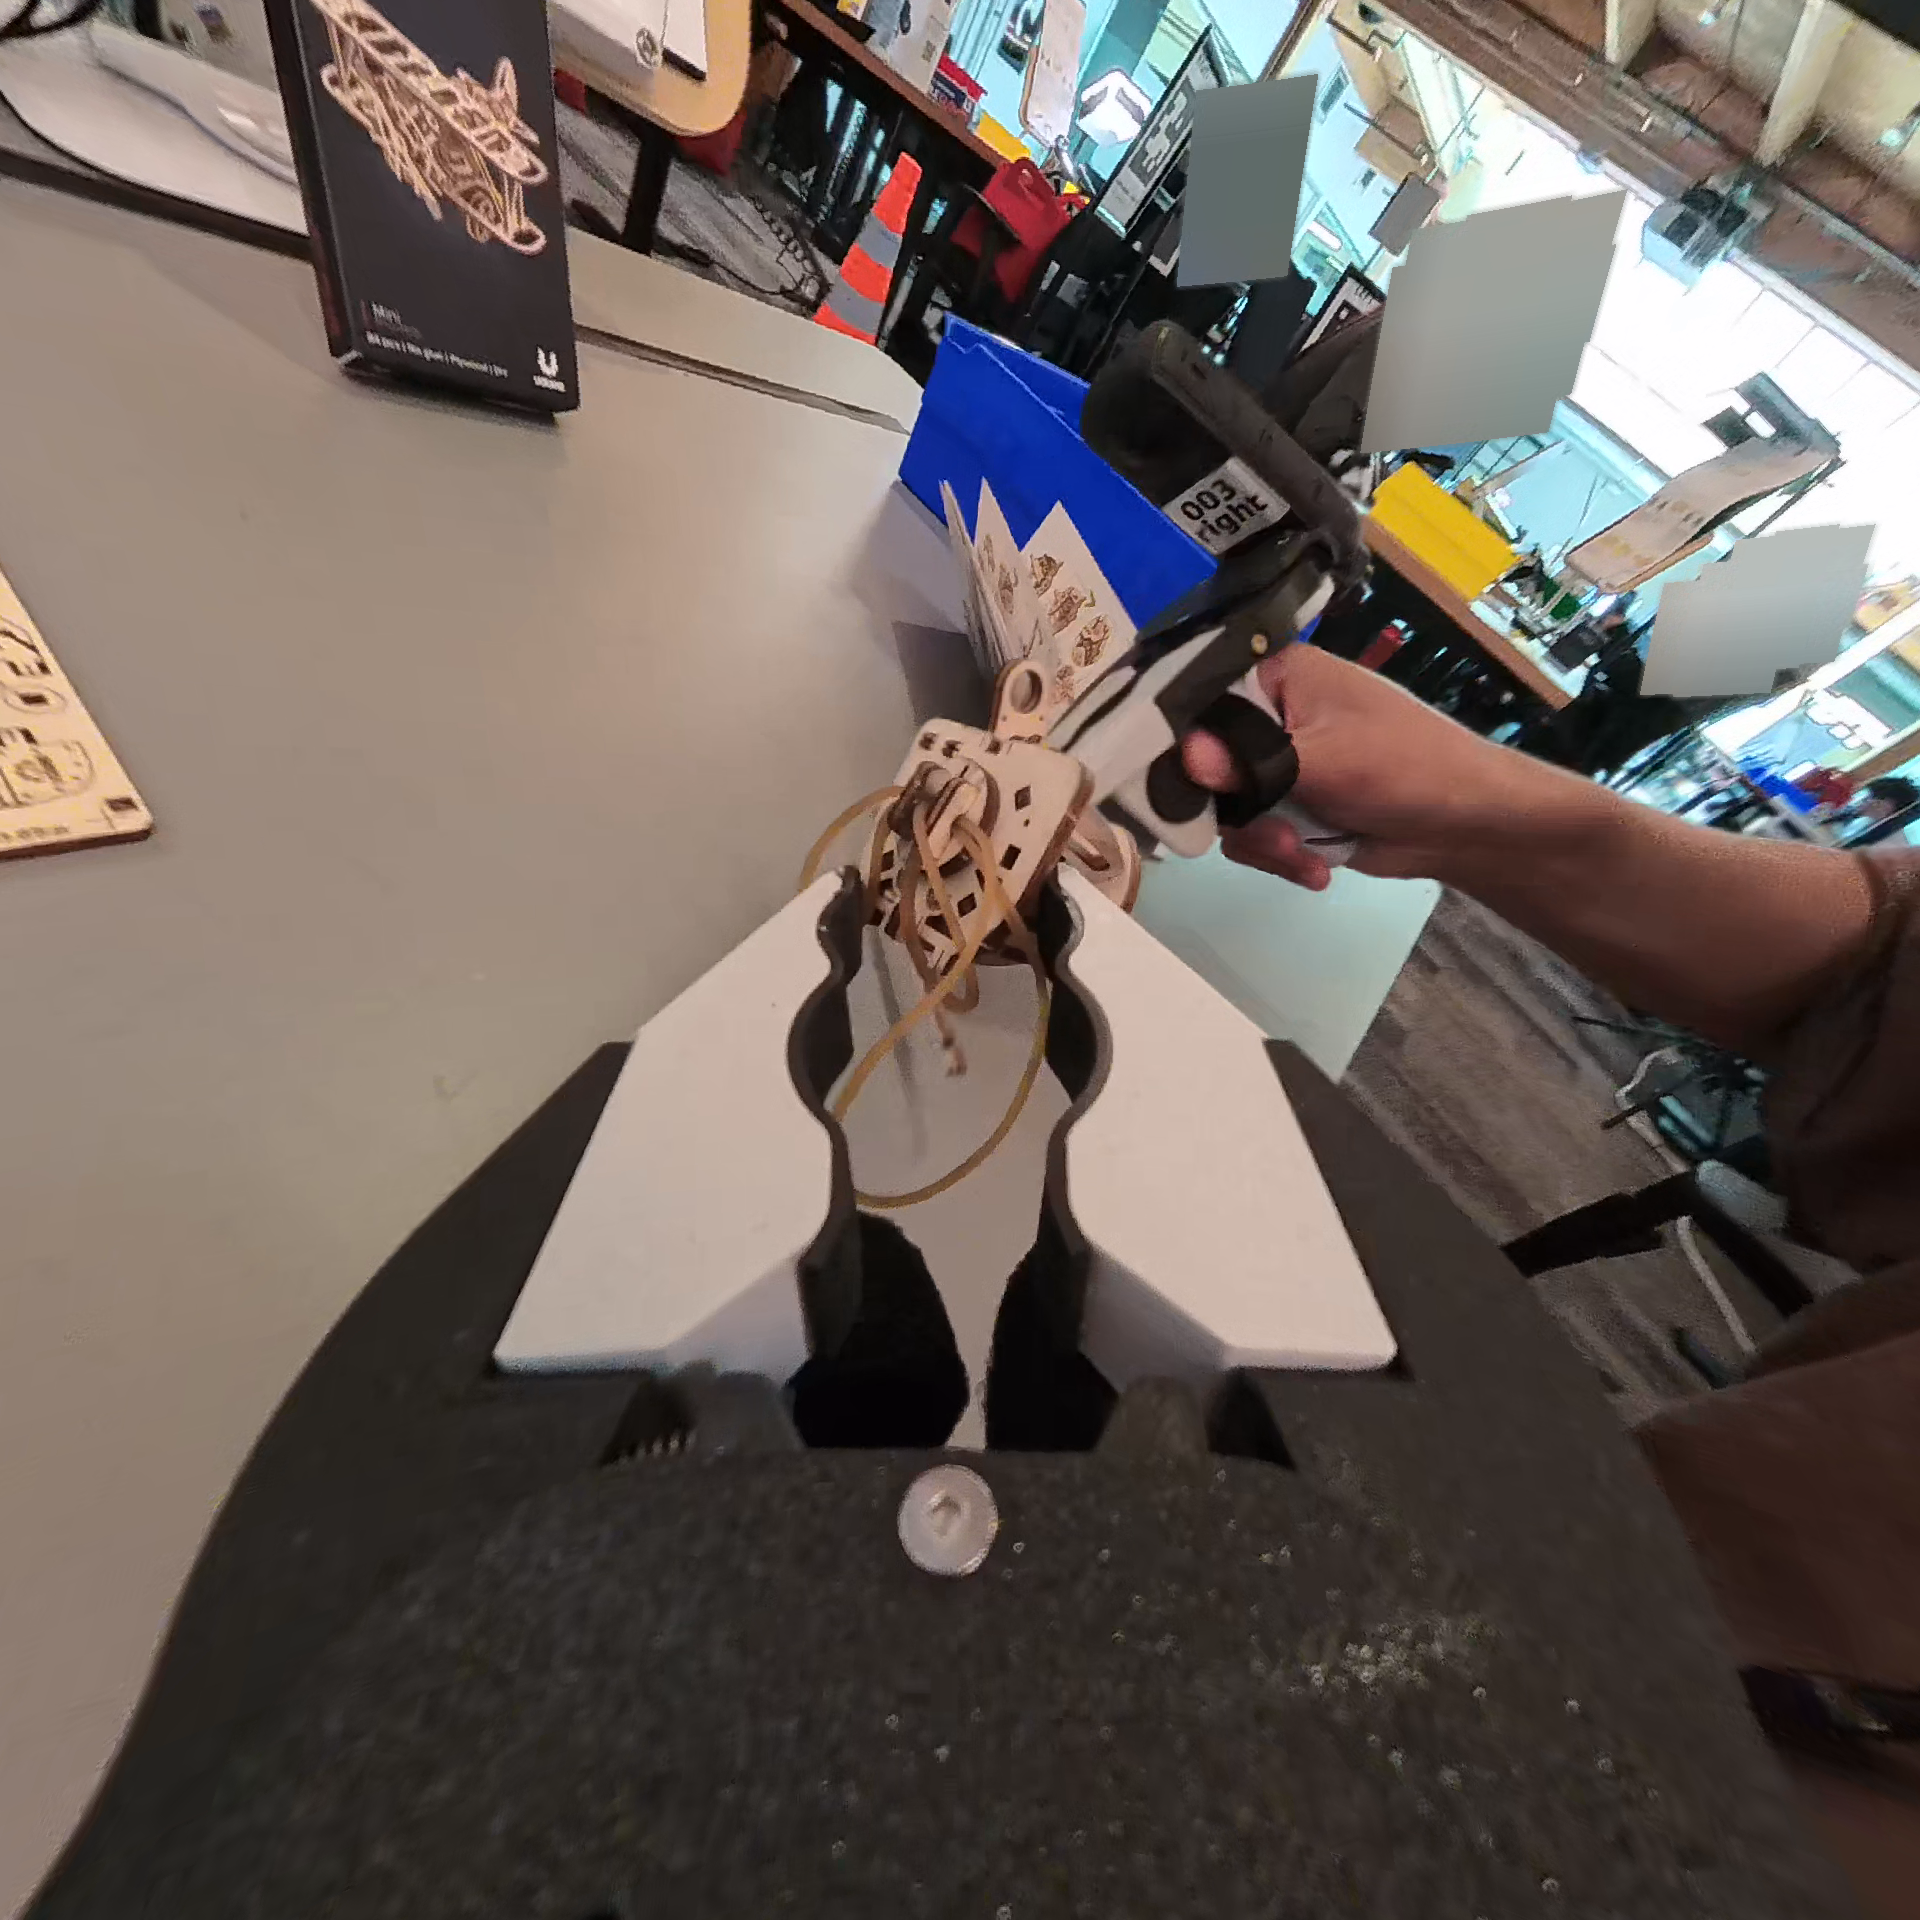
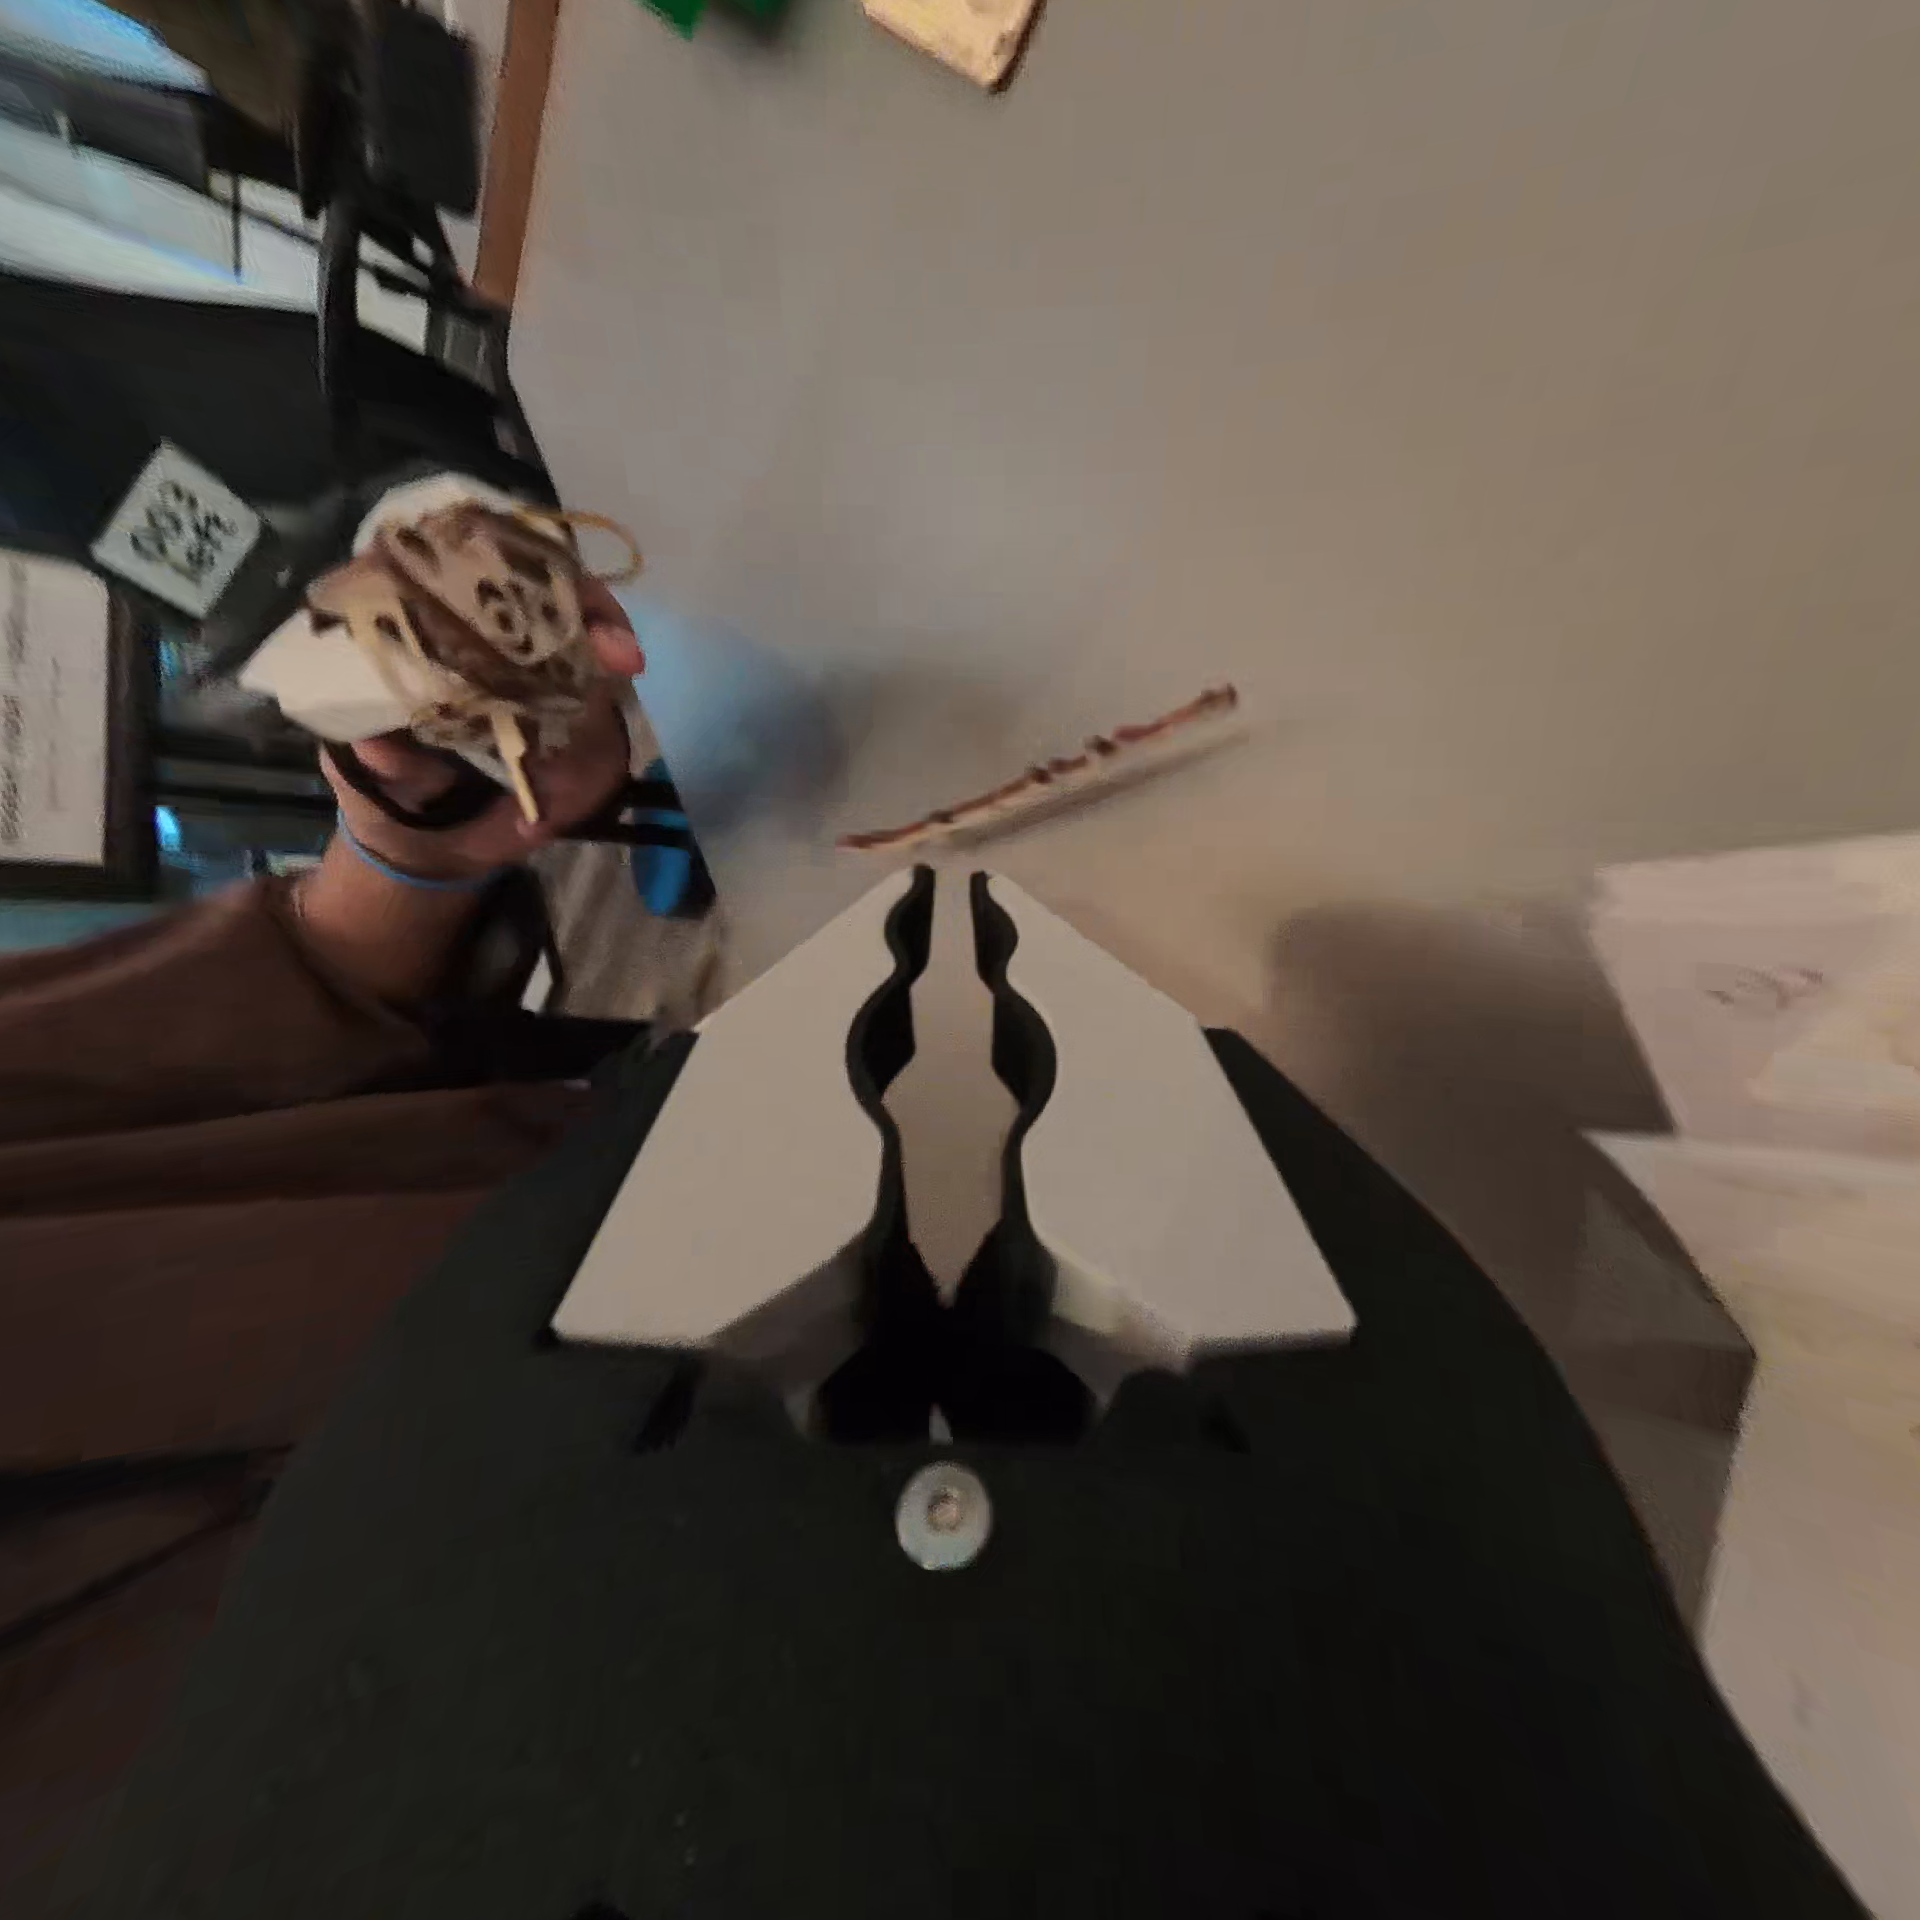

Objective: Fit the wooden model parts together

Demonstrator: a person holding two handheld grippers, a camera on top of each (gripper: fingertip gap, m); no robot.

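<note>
grey table [image 1: 416, 727] in a cluttered workshop; left gripper [image 1: 951, 894] clamps wooden assembly [image 1: 966, 821].

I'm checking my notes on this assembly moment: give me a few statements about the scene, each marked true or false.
1. The left gripper holds the wooden model at its fingertips. True.
2. The black box lies flat on the table. False: it stands upright.
3. A blue bin shows beyond the table's edge. True.
4. The right gripper has its jaws wide open. False: only a narrow gap is left between them.
</note>
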